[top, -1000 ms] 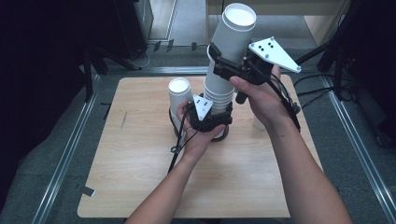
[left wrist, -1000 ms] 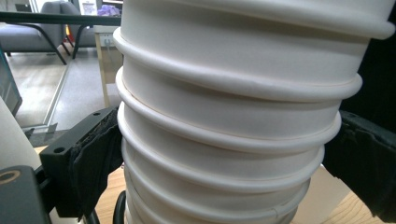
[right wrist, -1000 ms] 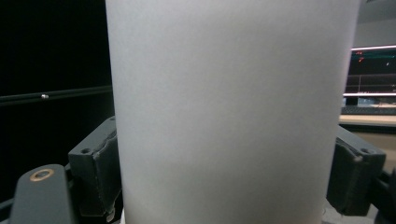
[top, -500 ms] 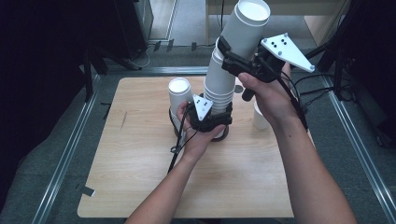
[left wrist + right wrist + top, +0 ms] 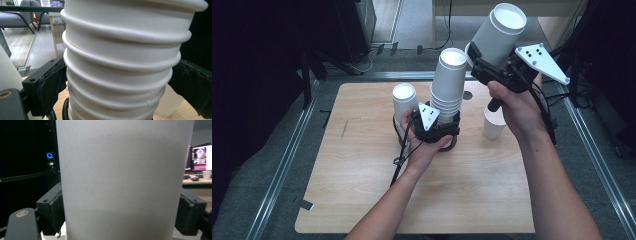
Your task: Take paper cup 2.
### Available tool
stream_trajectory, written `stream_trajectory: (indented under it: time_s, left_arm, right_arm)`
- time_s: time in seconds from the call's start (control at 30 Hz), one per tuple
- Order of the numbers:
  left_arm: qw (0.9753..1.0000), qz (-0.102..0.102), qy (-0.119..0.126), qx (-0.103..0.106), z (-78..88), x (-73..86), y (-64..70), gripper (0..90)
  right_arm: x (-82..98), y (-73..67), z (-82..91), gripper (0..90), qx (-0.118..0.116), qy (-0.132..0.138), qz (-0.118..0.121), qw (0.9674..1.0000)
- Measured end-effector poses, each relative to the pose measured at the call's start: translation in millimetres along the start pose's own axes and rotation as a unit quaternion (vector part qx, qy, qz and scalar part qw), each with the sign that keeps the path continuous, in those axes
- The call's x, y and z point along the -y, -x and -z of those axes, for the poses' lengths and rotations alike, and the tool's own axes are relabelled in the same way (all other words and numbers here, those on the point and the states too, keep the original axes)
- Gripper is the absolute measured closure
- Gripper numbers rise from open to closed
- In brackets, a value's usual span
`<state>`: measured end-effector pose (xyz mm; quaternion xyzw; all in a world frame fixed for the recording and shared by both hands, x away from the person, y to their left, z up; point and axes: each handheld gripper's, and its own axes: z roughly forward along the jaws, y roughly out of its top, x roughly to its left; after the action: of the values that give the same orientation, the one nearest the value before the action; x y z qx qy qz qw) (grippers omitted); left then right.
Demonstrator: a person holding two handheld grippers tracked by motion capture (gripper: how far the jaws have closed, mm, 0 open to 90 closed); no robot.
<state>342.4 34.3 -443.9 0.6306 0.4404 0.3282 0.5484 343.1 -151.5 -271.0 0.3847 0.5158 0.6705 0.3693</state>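
The left gripper (image 5: 439,131) is clamping the stack of paper cups (image 5: 447,82) standing on the bench (image 5: 362,190); the right gripper (image 5: 479,67) is gripping a single paper cup (image 5: 502,32) aloft, just right of the stack.

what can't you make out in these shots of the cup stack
- Stack of paper cups: its bottom, in the high view, hidden by the left gripper and hand; its cup count, cut off by the left gripper view's edges.
- Lifted cup: rim and base cut off in the right gripper view.
- Cup on the table: its top hidden by the right hand.
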Motion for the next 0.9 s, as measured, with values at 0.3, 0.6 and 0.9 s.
stream_trajectory:
  time_s: [0.3,0.6,0.9]
  left_arm:
    - [0.9998,-0.003,-0.013,0.015,12.7,3.3,1.1,0.6]
    - [0.9988,-0.014,-0.020,0.043,29.2,4.9,5.3,0.0]
    - [0.9984,-0.015,-0.020,0.051,49.6,9.6,-0.1,0.0]
  right_arm:
    - [13.3,14.9,13.3,14.6,0.014,-0.004,0.000,0.9999]
    - [32.8,18.2,24.6,14.4,0.023,-0.015,0.003,0.9996]
    - [55.4,21.7,36.8,14.4,0.029,-0.027,0.007,0.9992]
